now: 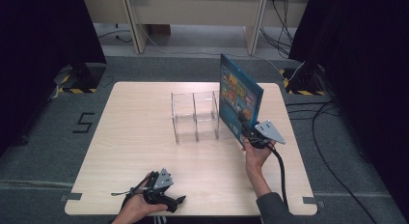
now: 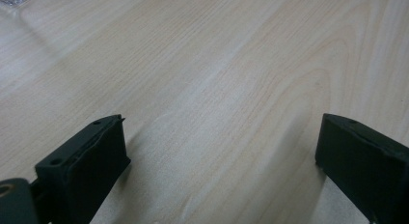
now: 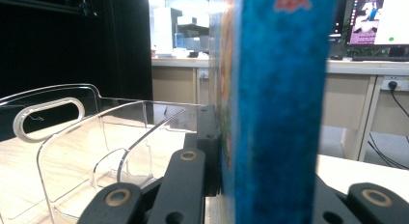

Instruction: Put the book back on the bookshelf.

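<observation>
The book point(image 1: 239, 96) stands upright in my right gripper point(image 1: 247, 131), its blue cover with bright pictures facing the clear rack point(image 1: 195, 117), and it hangs just beside the rack's right end, above the table point(image 1: 144, 132) rather than down in any slot. From my right gripper view the book point(image 3: 275, 103) rises edge-on straight out of my jaws, which are clamped on its lower edge, one black jaw pressed flat against the picture side. The rack point(image 3: 72, 147) lies to the left there, its see-through dividers curving one behind another. I judge that I am at the carrying step, with the book lifted and brought up to the rack but not yet slotted in. The next move calls for sliding it left over the nearest compartment, keeping it upright, then lowering it between two dividers before I let go; a tilt could knock the thin walls. My left gripper point(image 1: 161, 190) rests near the front edge of the table, well apart from the rack, its jaws wide apart over bare wood point(image 2: 217, 89) and holding nothing.
</observation>
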Demonstrator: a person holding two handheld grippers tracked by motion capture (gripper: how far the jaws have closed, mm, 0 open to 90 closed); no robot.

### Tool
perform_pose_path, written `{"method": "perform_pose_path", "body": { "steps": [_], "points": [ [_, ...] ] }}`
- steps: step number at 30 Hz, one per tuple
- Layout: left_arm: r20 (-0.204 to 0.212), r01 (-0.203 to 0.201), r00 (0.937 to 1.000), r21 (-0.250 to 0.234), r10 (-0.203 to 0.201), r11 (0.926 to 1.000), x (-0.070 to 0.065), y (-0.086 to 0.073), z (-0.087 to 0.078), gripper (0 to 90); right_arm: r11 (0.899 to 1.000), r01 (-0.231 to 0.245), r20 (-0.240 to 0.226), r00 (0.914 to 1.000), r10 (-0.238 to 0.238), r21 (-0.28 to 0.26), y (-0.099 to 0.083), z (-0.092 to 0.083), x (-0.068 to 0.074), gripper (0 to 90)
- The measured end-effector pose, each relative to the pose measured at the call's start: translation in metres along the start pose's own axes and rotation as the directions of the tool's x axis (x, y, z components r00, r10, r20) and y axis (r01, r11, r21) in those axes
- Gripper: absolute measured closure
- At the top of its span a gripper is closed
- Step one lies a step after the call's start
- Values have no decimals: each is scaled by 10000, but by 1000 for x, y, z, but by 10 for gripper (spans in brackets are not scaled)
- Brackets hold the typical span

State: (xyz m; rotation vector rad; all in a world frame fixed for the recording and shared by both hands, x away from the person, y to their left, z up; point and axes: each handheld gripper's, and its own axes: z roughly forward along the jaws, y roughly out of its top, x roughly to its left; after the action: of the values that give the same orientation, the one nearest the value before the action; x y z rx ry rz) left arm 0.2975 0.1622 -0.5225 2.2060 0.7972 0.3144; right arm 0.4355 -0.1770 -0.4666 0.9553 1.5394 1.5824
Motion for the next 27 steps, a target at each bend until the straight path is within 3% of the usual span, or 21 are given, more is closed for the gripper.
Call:
{"method": "perform_pose_path", "body": {
  "steps": [12, 26, 27],
  "points": [
    [21, -37, 10000, 17, 36, 10000, 0, 0, 0, 30, 9969, -752, 129, 9971, 749, 225, -9, -14, 0, 817],
    [36, -36, 10000, -1, 36, 10000, 0, -1, -1, 30, 9938, -1005, 100, 9949, 1001, 472, -8, -18, 4, 787],
    [36, -37, 10000, -5, 37, 10000, 0, -1, -1, 30, 9912, -1223, 136, 9925, 1218, 506, -8, -18, 3, 789]
  ]
}}
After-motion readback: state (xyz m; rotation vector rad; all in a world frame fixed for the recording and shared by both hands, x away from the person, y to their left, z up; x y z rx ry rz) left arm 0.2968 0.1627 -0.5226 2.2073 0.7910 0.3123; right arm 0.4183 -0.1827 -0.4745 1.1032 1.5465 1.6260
